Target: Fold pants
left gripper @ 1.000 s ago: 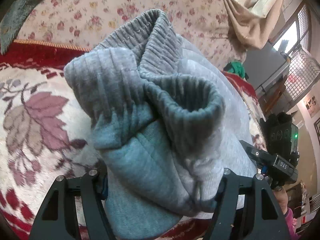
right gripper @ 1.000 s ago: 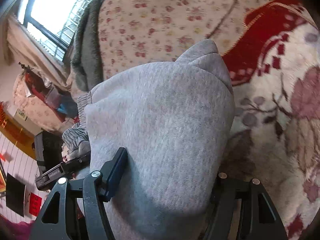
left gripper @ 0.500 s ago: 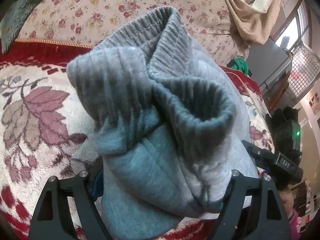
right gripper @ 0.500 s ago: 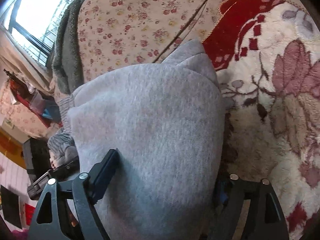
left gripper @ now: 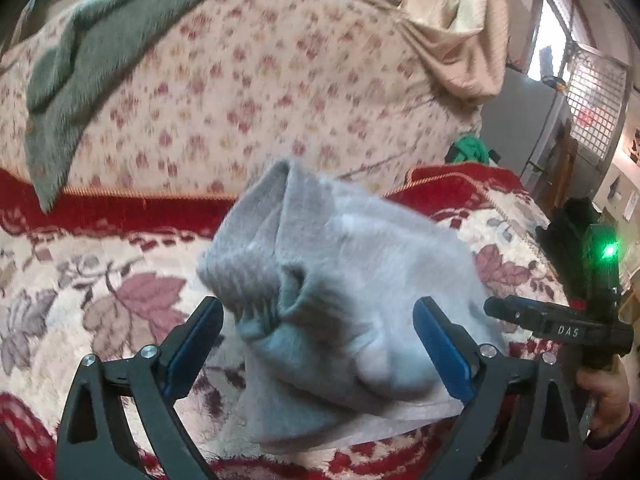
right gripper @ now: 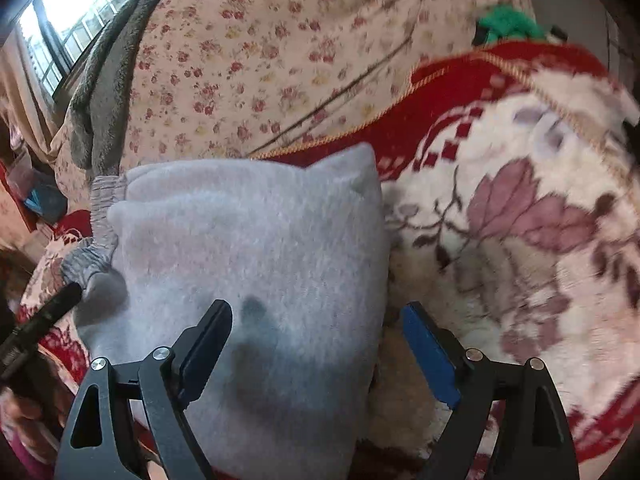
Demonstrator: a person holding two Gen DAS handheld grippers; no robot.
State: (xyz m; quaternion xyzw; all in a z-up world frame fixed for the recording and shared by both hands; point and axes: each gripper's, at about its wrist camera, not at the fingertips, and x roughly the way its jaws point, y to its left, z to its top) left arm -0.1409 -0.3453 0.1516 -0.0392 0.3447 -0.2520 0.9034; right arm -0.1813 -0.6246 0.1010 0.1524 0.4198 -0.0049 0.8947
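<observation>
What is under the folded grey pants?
The pants lie on a red and cream flowered blanket, which shows all around them. Whatever lies directly beneath is covered.

- Left gripper: jaws wide apart, just been opening, pads clear of the cloth between them, tilted downward.
- Right gripper: jaws also spread wide, just been opening, pads pressing nothing, pointing down.
- In the left wrist view, right hand wrapped around its gripper's handle, a pink sleeve at the wrist.
</observation>
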